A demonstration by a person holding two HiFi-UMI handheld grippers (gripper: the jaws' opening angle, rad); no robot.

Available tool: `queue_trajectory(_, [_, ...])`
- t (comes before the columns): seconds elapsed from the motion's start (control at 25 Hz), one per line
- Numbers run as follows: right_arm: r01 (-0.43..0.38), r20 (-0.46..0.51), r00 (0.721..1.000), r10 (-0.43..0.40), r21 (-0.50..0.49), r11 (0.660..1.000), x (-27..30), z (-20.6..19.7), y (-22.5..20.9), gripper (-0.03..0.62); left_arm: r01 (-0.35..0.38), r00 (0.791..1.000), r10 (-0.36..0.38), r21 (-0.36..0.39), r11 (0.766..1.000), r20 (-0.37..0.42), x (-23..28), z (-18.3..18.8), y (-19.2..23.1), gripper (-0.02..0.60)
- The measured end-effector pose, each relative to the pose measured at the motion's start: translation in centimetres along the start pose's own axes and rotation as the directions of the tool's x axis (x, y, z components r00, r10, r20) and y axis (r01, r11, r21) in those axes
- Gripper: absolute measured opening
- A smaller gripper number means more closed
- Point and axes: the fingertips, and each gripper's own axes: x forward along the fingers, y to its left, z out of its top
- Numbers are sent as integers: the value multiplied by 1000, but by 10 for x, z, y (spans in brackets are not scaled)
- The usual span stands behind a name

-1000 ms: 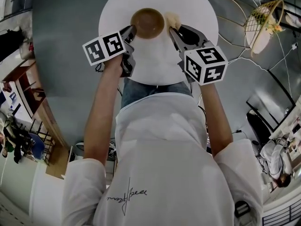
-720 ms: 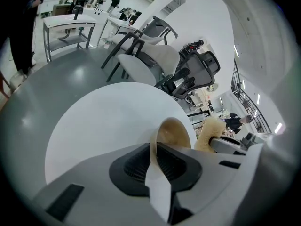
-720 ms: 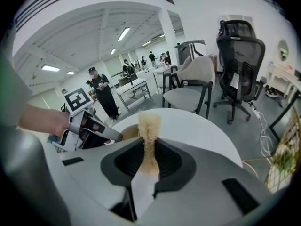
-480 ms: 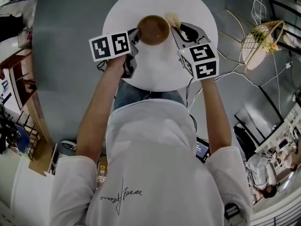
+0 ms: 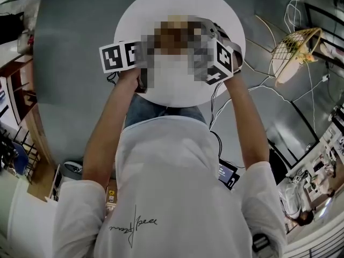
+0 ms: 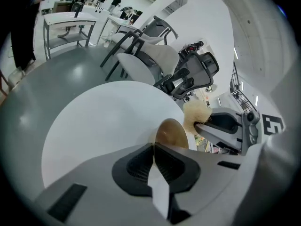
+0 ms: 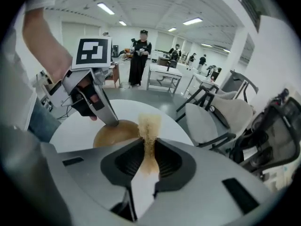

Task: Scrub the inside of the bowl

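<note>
A brown bowl point(image 6: 171, 133) stands on the round white table point(image 5: 177, 93). The jaws of my left gripper point(image 6: 154, 149) are closing on the bowl's near rim, which sits as a thin edge between the pads. My right gripper point(image 7: 149, 147) is shut on a tan fibrous scrubber point(image 7: 149, 126) that sticks up from the jaws, just over the bowl's point(image 7: 115, 132) right edge. The right gripper view shows the left gripper point(image 7: 108, 119) at the bowl's far rim. In the head view a mosaic patch hides the bowl and both jaw tips; only the marker cubes point(image 5: 118, 57) show.
White chairs point(image 6: 141, 55) and a black office chair point(image 6: 193, 72) stand beyond the table. A wicker basket point(image 5: 293, 50) and loose cables point(image 5: 258, 90) lie on the grey floor to the right. Several people stand at tables far back point(image 7: 140, 55).
The right gripper has swung inward and turned, bringing the scrubber closer to the bowl. The left gripper has stayed at the bowl's left rim.
</note>
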Motion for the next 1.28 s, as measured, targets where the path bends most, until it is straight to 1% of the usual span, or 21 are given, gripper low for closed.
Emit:
queue_trajectory(0.08, [-9, -7, 1000, 8, -87, 996, 4, 7, 2, 83, -3, 1000, 3, 11, 1000, -7, 0, -1, -1, 17])
queue_trajectory(0.16, [-13, -24, 1000, 9, -190, 982, 8, 10, 7, 83, -7, 1000, 7, 17, 1000, -5, 1, -2, -2, 15])
queue_trajectory(0.2, [-11, -36, 999, 3, -249, 968, 11, 11, 10, 83, -8, 1000, 8, 16, 1000, -1, 1, -3, -2, 15])
queue_trajectory(0.28, [-4, -58, 998, -18, -365, 931, 18, 13, 17, 83, -1, 1000, 1, 11, 1000, 7, -1, -3, -1, 15])
queue_trajectory(0.32, [-1, -65, 997, -28, -411, 912, 21, 15, 19, 82, 4, 1000, -4, 10, 1000, 9, -2, -3, 0, 15])
queue_trajectory(0.4, [4, -71, 997, -42, -471, 882, 25, 19, 22, 81, 12, 1000, -12, 6, 1000, 15, -5, -1, 1, 15])
queue_trajectory(0.6, [25, -51, 997, -61, -525, 851, 31, 24, 21, 81, 22, 999, -22, -13, 1000, 29, -4, 3, 2, 15])
queue_trajectory(0.8, [25, -48, 997, -62, -557, 830, 33, 27, 30, 81, 17, 1000, -17, 13, 1000, 20, -5, -3, 2, 14])
queue_trajectory(1.0, [16, -54, 997, -55, -551, 834, 38, 27, 32, 81, 9, 1000, -10, 41, 999, 26, -5, -2, 2, 14])
queue_trajectory(1.28, [0, -80, 995, -53, -548, 836, 42, 27, 34, 81, 5, 999, -7, 48, 999, 31, -6, -4, 3, 14])
